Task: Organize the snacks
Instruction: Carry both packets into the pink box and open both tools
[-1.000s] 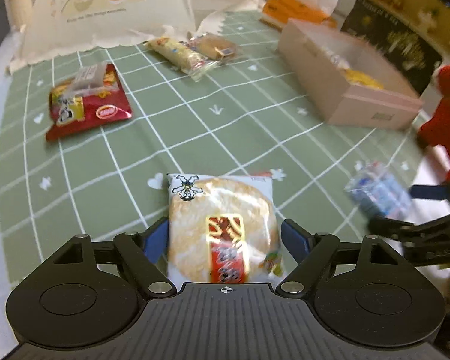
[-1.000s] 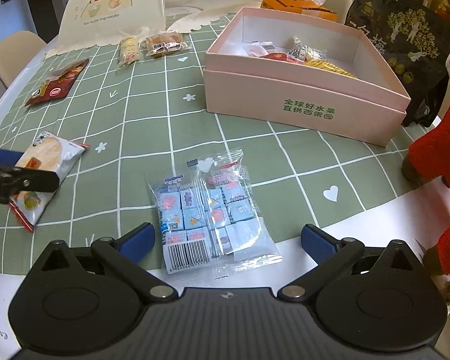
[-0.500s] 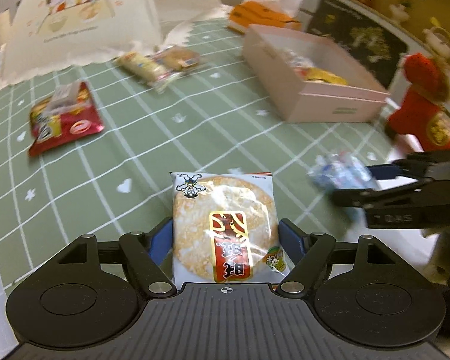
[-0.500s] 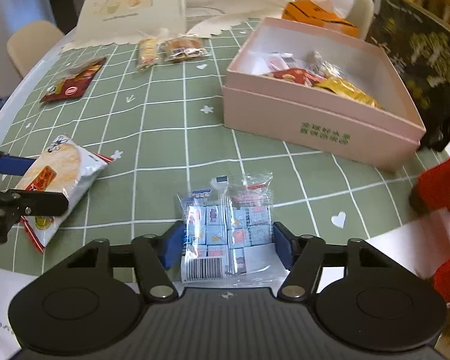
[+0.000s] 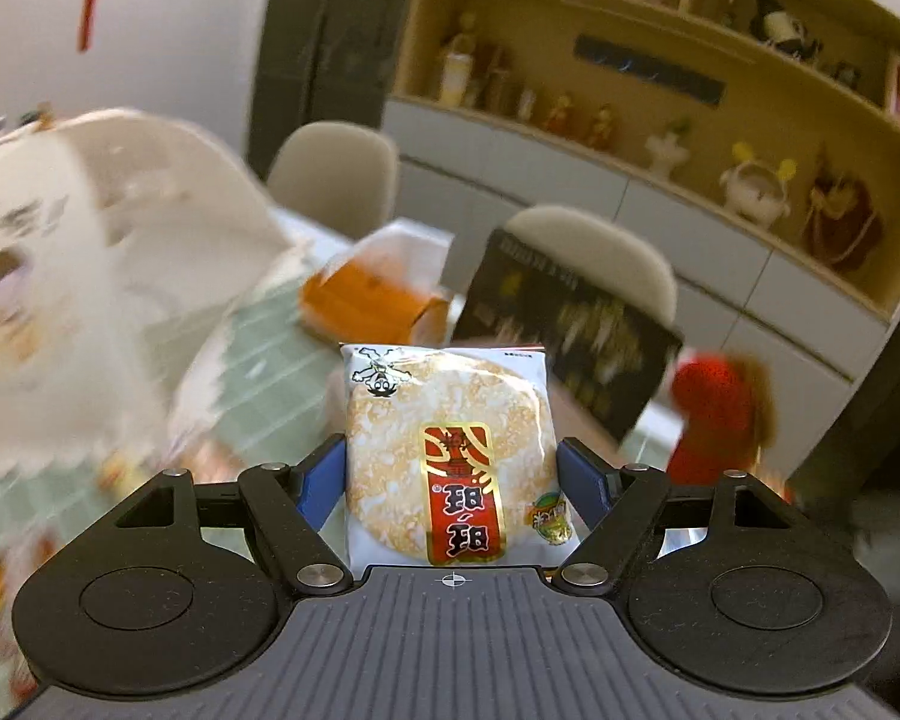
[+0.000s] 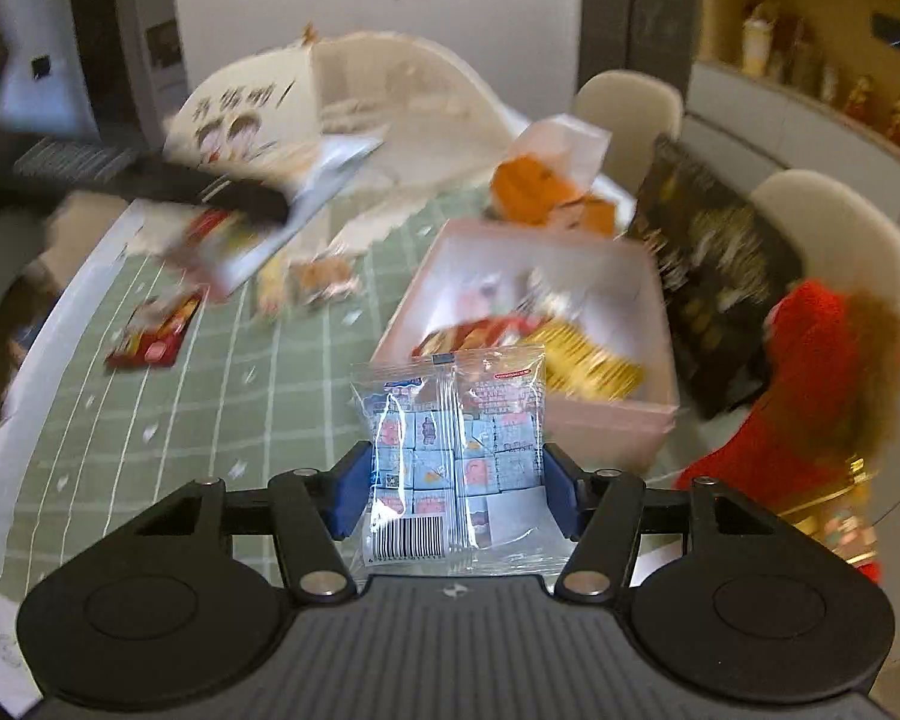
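"珀珀" on rice cracker pkt (image 5: 450, 450)

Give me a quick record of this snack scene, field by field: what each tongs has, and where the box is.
left tongs: shut on rice cracker packet, lifted off the table
right tongs: shut on clear bag of small blue candies, lifted
pink box: open, on green checked tablecloth, snacks already inside

warm indoor light, heavy motion blur, fisheye-warped edges
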`<action>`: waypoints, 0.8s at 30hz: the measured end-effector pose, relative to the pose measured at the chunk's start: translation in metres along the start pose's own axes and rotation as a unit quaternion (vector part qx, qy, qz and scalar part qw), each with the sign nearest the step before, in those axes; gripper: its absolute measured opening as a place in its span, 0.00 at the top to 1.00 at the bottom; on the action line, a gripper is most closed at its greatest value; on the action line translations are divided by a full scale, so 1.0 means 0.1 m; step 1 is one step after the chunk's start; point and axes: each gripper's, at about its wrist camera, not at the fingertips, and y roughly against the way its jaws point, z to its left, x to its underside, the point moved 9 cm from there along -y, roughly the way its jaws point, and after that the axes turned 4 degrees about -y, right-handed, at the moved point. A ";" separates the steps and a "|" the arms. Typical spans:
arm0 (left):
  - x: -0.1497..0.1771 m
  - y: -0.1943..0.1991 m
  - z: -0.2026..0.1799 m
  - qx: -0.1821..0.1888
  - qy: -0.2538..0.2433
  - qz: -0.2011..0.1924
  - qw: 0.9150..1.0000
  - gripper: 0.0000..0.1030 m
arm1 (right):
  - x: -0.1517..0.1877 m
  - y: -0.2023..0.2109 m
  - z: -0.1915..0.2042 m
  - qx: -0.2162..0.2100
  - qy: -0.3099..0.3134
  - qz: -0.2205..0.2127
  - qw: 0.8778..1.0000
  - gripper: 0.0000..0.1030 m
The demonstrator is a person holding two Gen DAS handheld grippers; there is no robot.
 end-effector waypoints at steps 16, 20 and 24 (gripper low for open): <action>0.22 -1.40 -0.08 0.058 0.064 0.052 0.995 0.25 | 0.13 -0.20 -0.43 0.032 -0.017 0.037 0.999 0.42; 0.18 -1.15 0.03 0.050 0.110 0.008 0.993 0.25 | 0.03 -0.25 -0.37 0.014 -0.021 0.044 0.999 0.42; 0.32 -0.66 0.18 0.062 0.185 -0.025 0.980 0.25 | -0.42 -0.32 -0.36 0.006 -0.024 0.021 0.999 0.42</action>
